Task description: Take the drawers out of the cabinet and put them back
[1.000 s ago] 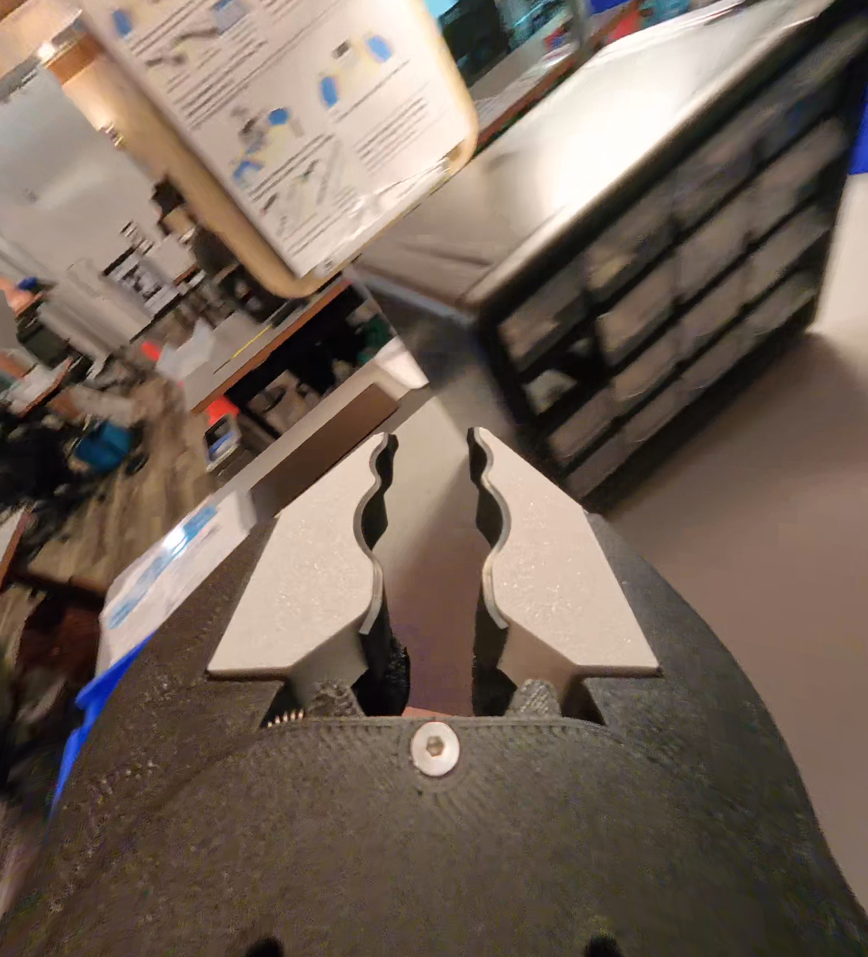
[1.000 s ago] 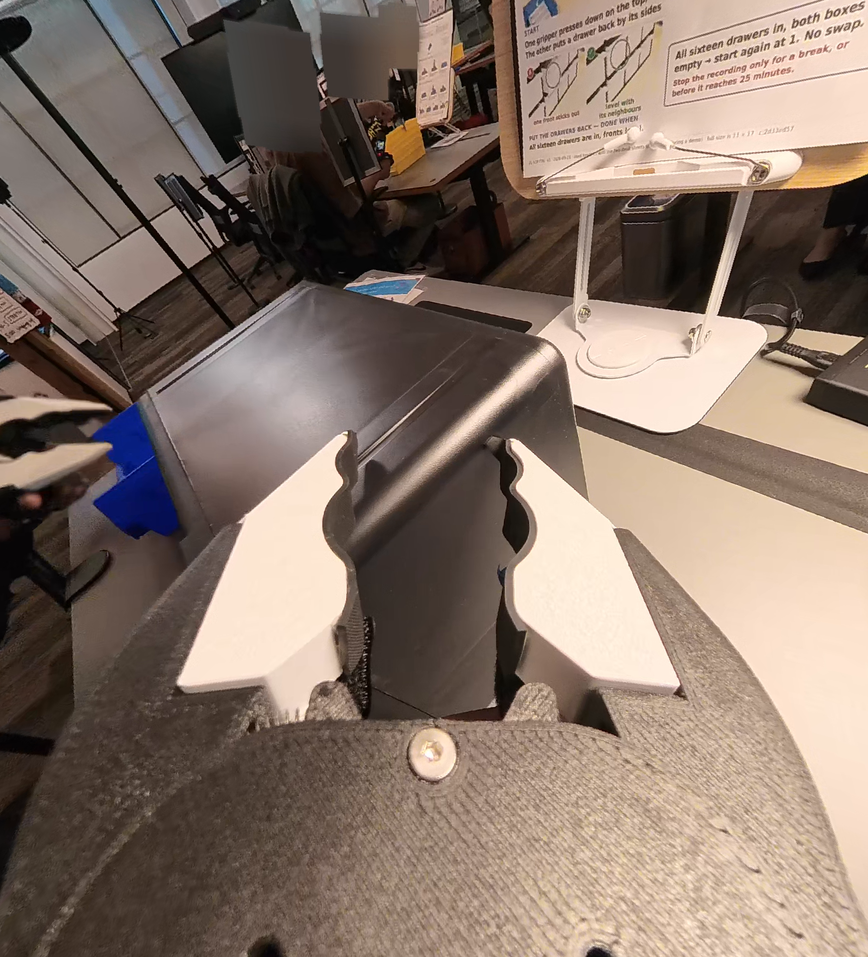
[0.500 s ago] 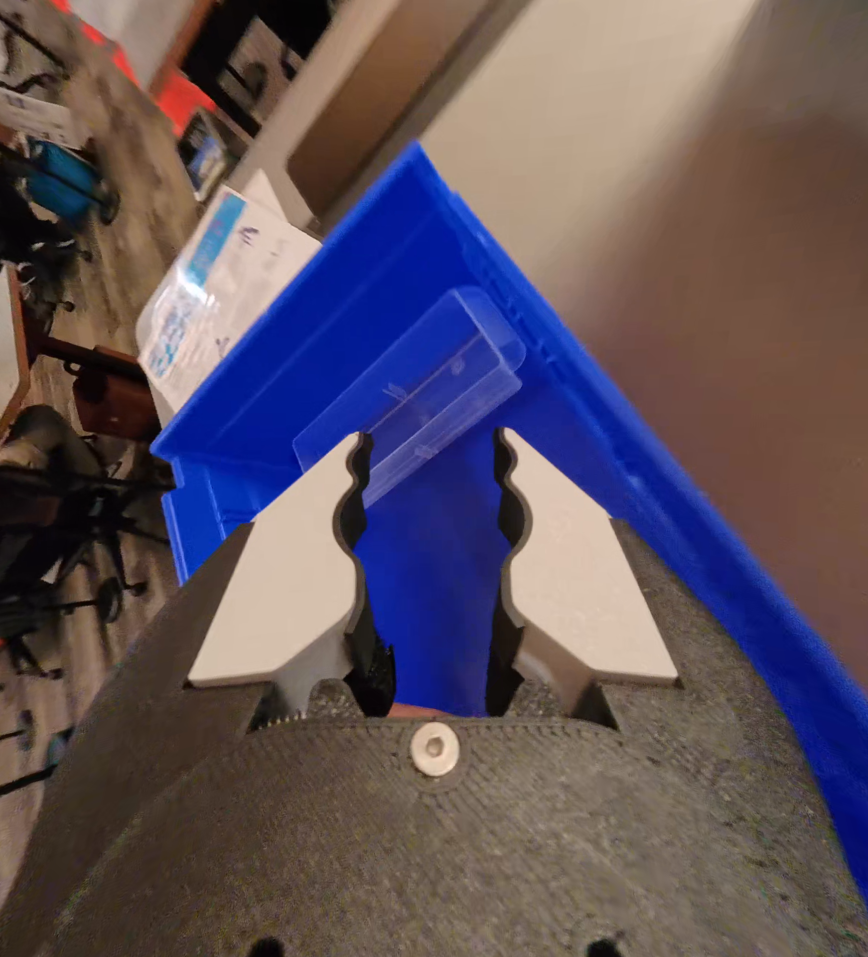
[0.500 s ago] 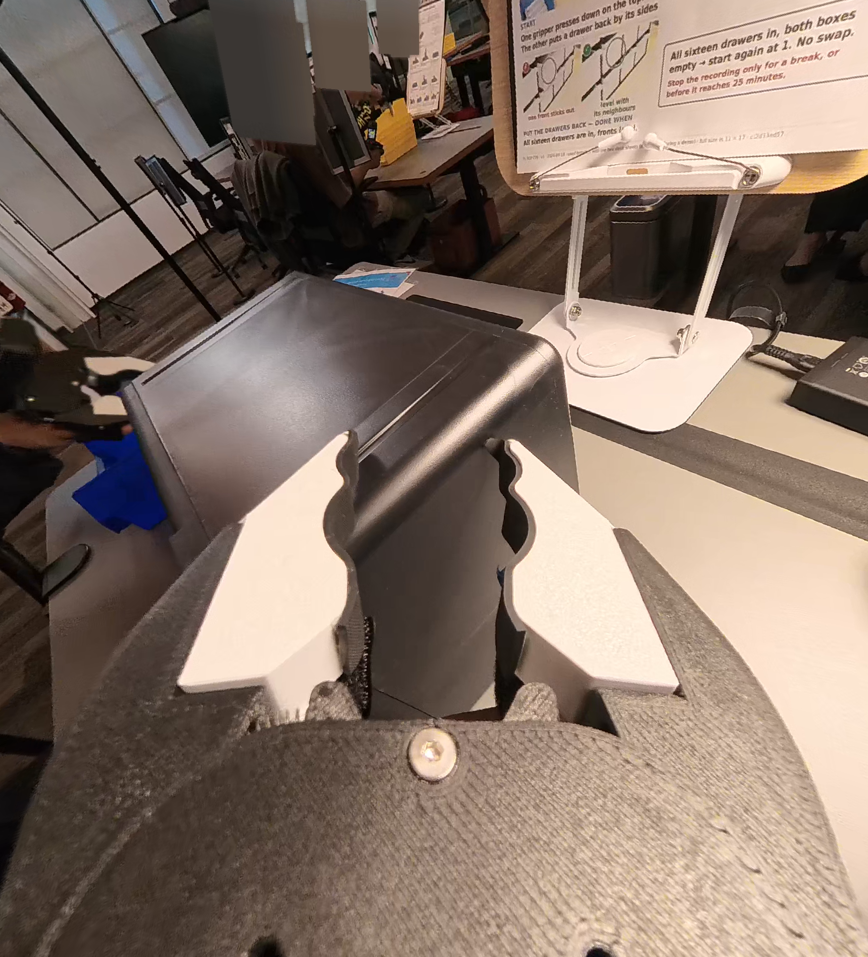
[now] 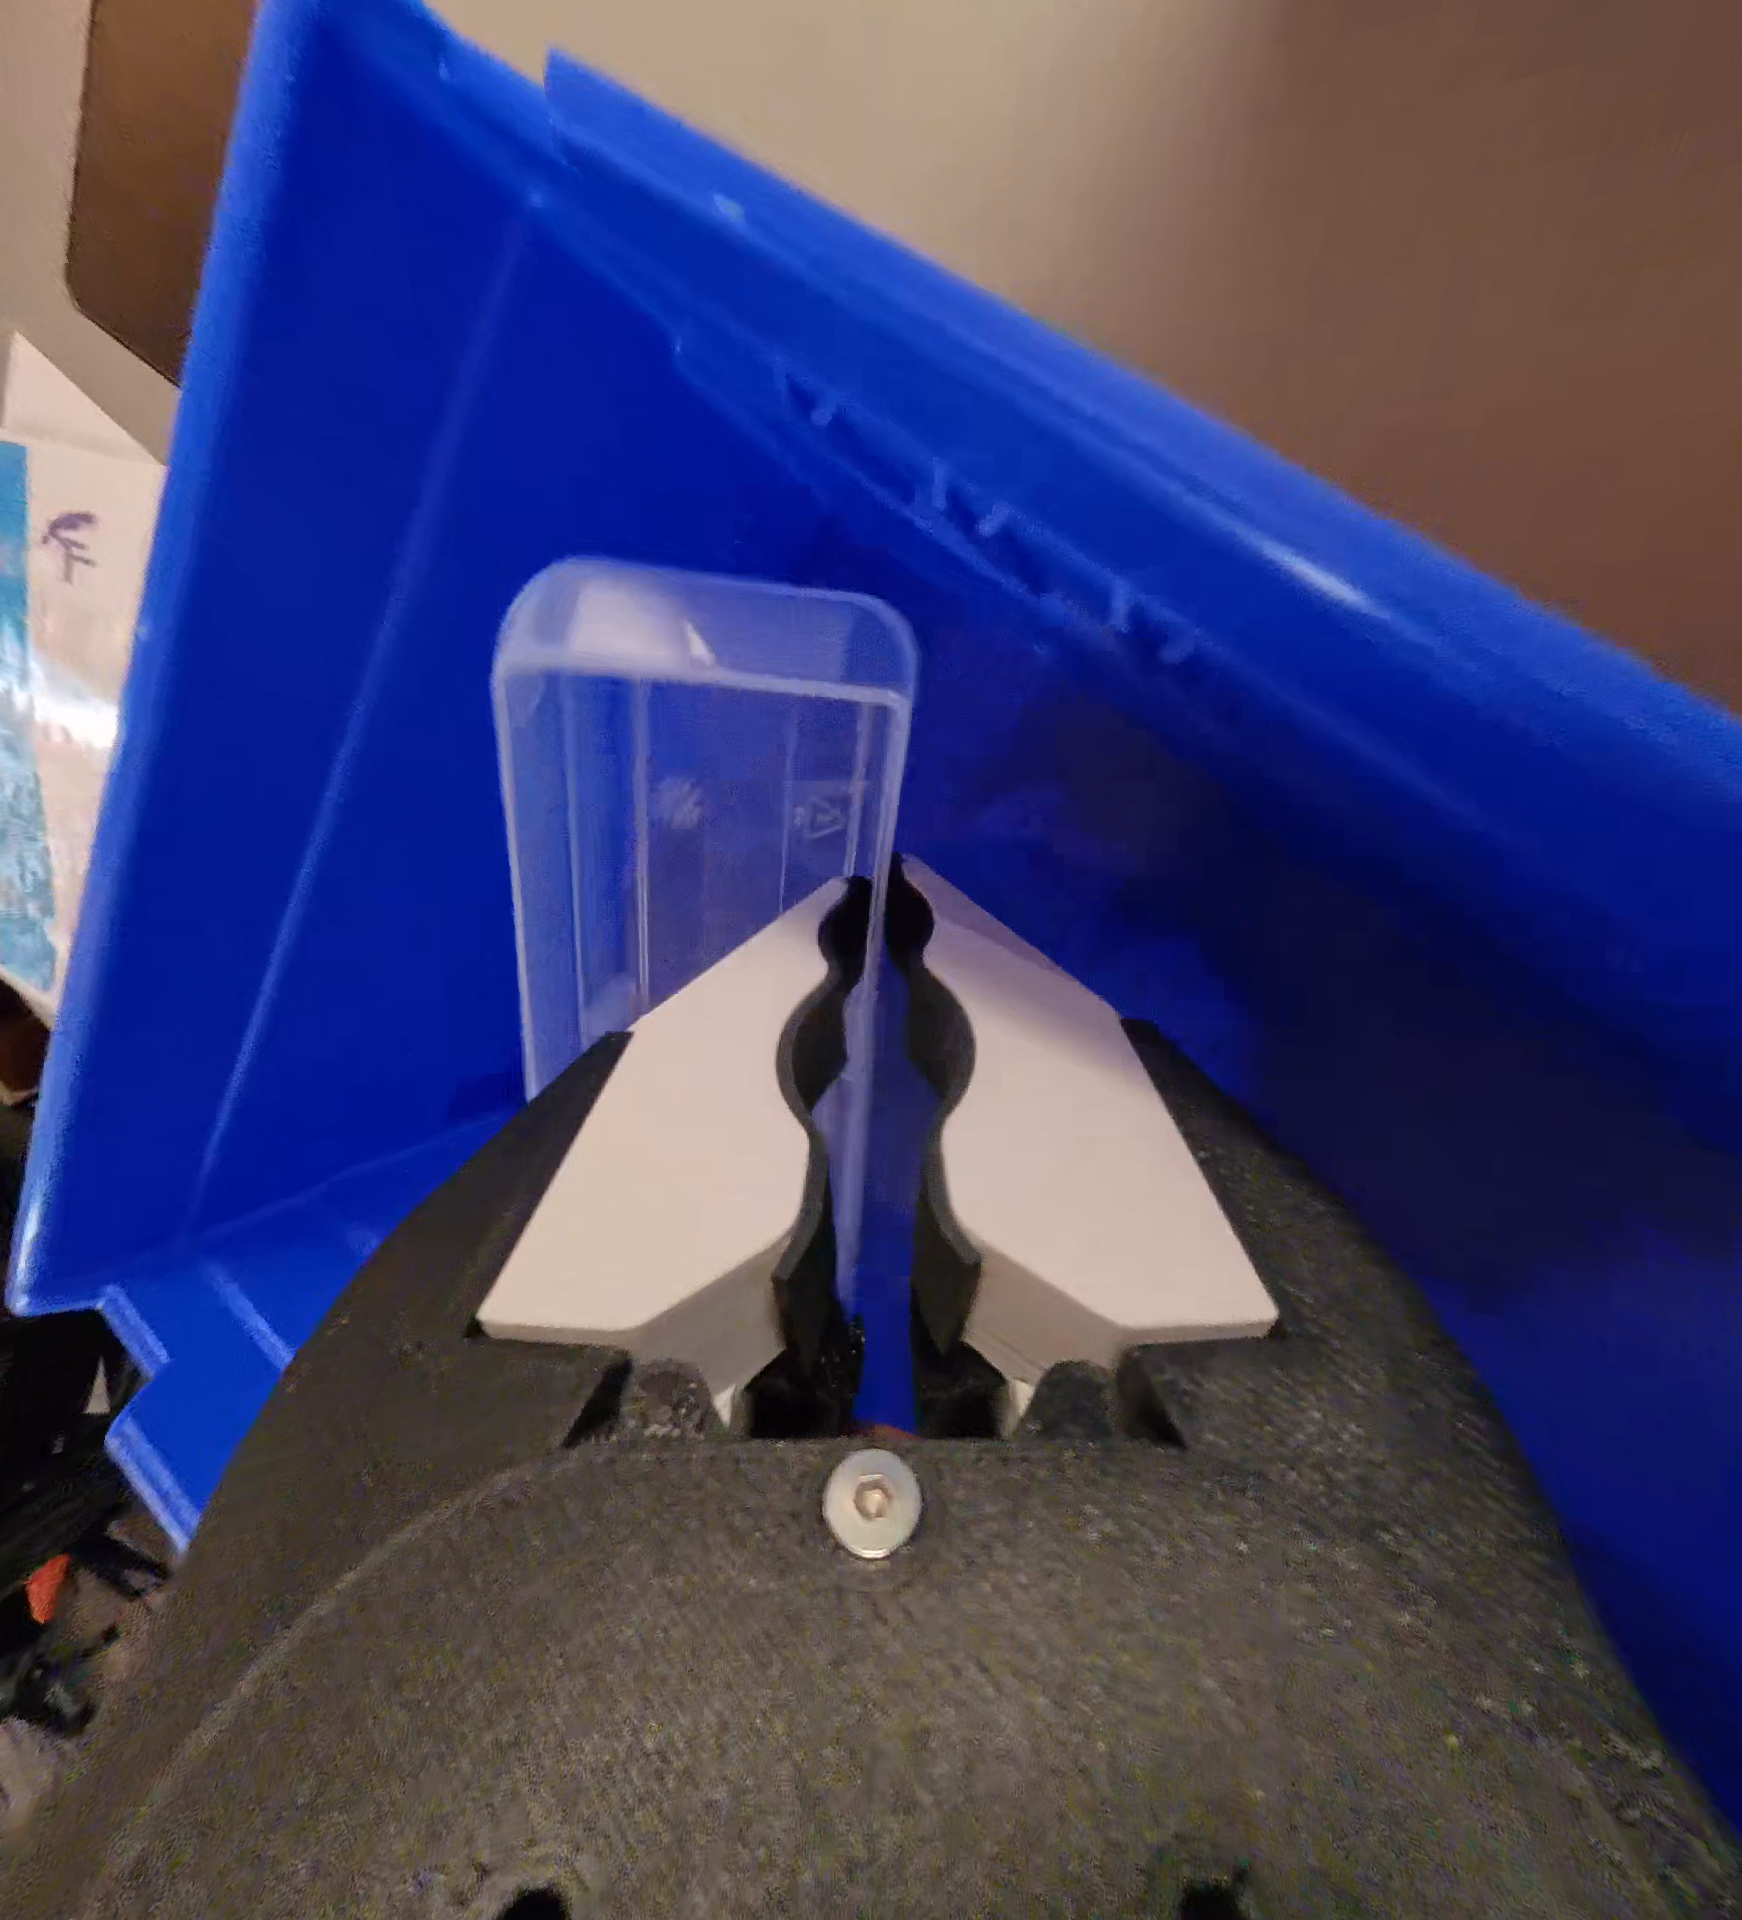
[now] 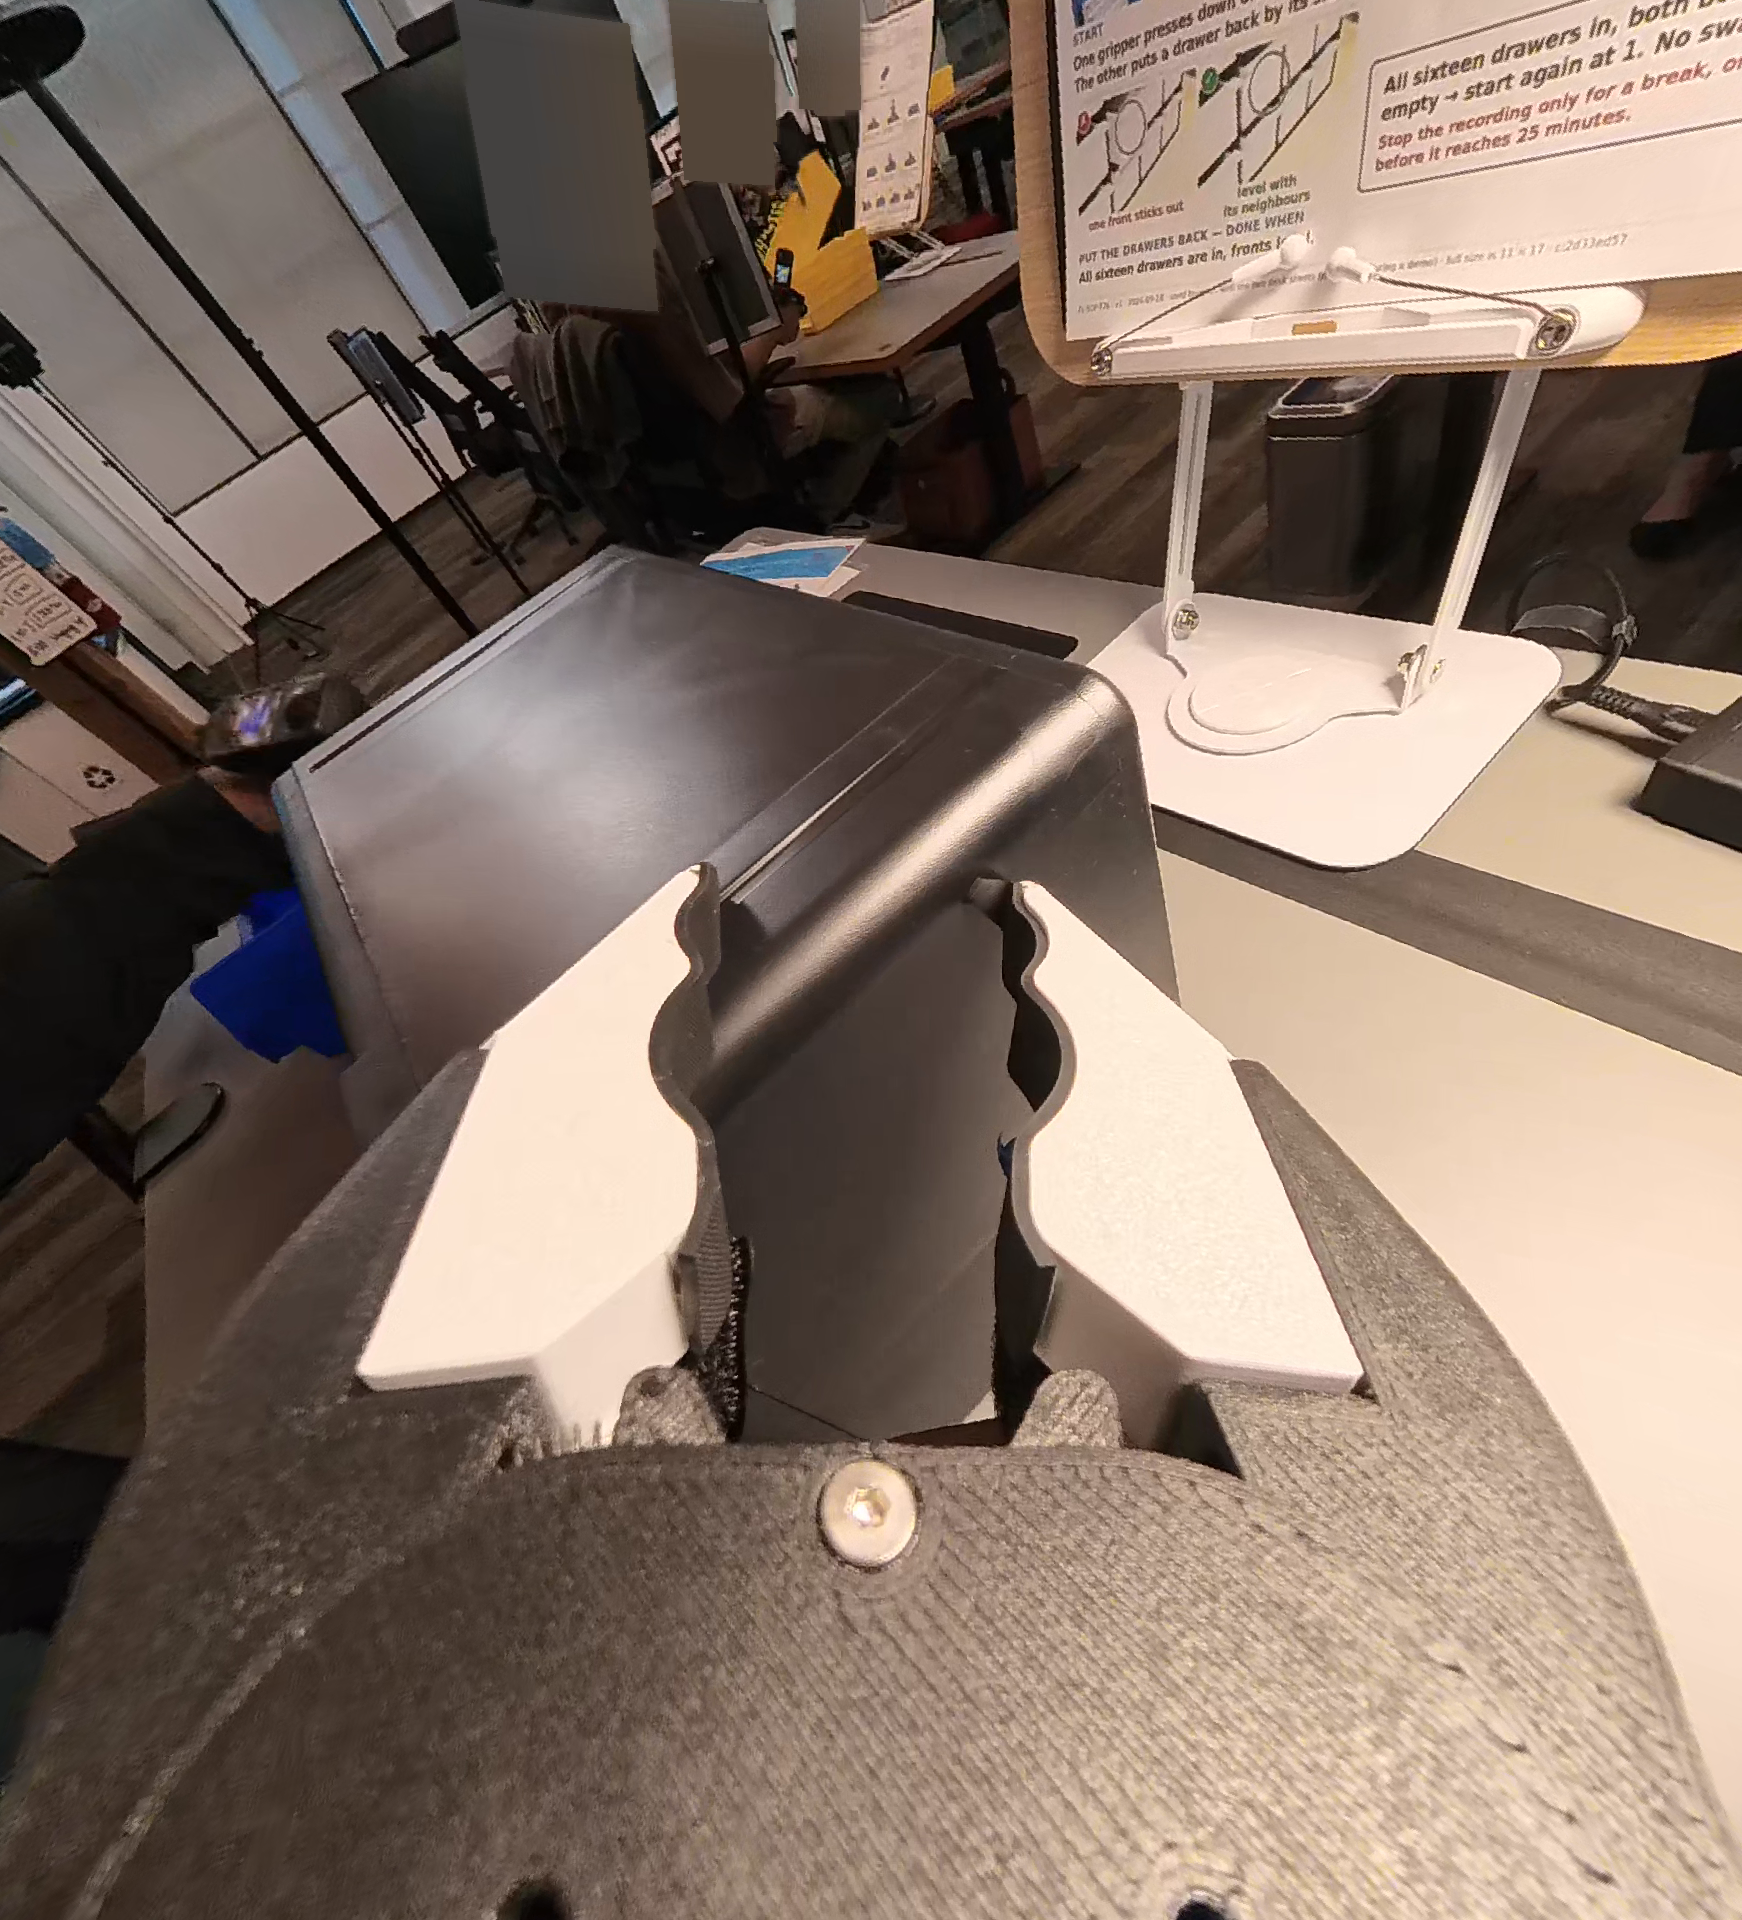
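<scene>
Lying inside the blue bin (image 5: 410,727), a clear plastic drawer (image 5: 701,810) is seen at 12 o'clock from the left gripper (image 5: 875,894). The fingers of that gripper are drawn almost together on the drawer's thin right-hand side wall, which runs down the narrow slot between the pads; the drawer is judged to be pinched by that wall.

The drawer is judged light, stiff and thin-walled, with smooth faces that could slip. A single-wall pinch may let it swing or twist, so a hold low on the wall, near a corner, is judged firmer. Hard squeezing could crack the plastic.

The right gripper (image 6: 862,904) is spread wide, with nothing gripped. It is set on the top of the black drawer cabinet (image 6: 638,748) near its rounded edge, apparently steadying it. The bin shows at 9 o'clock of the cabinet on the grey surface (image 6: 1469,1091).
</scene>
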The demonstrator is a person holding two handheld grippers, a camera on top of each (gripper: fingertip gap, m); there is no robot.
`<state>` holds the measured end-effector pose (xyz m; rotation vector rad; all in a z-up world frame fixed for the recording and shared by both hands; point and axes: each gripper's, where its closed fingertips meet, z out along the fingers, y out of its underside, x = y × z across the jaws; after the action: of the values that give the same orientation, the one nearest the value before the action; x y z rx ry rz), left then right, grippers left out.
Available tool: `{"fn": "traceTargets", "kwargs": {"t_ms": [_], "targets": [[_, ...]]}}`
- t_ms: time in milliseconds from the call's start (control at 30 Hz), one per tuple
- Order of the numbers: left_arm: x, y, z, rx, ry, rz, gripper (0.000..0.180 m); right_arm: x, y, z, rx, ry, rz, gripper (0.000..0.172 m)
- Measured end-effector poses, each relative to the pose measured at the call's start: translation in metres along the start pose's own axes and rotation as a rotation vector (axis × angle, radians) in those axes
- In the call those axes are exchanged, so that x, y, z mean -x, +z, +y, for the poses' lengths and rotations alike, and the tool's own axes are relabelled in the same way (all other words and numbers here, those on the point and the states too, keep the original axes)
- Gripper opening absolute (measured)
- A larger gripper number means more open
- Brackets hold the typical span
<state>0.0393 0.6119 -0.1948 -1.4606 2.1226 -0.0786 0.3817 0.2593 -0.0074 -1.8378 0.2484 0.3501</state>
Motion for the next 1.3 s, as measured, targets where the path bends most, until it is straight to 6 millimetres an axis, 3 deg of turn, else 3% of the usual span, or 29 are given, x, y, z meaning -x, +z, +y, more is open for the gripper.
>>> {"fn": "traceTargets", "kwargs": {"t_ms": [200, 333, 433, 533, 600, 700, 800, 867, 967, 1067, 1300], "targets": [[-0.009, -0.044, -0.003, -0.050, 0.030, -0.042, 0.001, 0.000, 0.000, 0.000, 0.001, -0.001, 0.000, 0.057], [-0.006, -0.095, -0.020, -0.107, 0.044, -0.129, 0.001, 0.000, 0.000, 0.000, -0.001, -0.004, 0.006, 0.057], [-0.014, -0.143, -0.058, -0.216, 0.087, -0.183, 0.001, 0.000, 0.000, 0.000, -0.001, -0.007, 0.010, 0.057], [-0.064, -0.175, -0.118, -0.363, 0.210, -0.130, 0.001, 0.000, 0.000, 0.000, -0.003, 0.000, 0.003, 0.057], [-0.120, -0.175, -0.156, -0.423, 0.344, -0.032, 0.001, 0.000, 0.000, 0.000, -0.004, 0.002, 0.000, 0.057], [-0.216, -0.149, -0.190, -0.450, 0.548, 0.161, 0.001, 0.000, 0.000, 0.000, -0.005, 0.003, -0.001, 0.057], [-0.296, -0.115, -0.196, -0.443, 0.695, 0.376, 0.001, 0.000, 0.000, 0.000, -0.007, 0.004, -0.003, 0.057], [-0.328, -0.097, -0.191, -0.420, 0.761, 0.476, 0.001, 0.000, 0.000, 0.000, -0.007, 0.004, -0.003, 0.057], [-0.341, -0.081, -0.178, -0.371, 0.839, 0.527, 0.001, 0.000, 0.000, 0.000, -0.004, -0.003, 0.000, 0.057], [-0.340, -0.083, -0.174, -0.371, 0.832, 0.542, 0.003, 0.000, 0.000, 0.000, -0.003, -0.003, -0.005, 0.057], [-0.330, -0.099, -0.184, -0.354, 0.528, 0.446, 0.046, -0.001, 0.001, 0.000, -0.003, 0.002, -0.013, 0.057]]}}
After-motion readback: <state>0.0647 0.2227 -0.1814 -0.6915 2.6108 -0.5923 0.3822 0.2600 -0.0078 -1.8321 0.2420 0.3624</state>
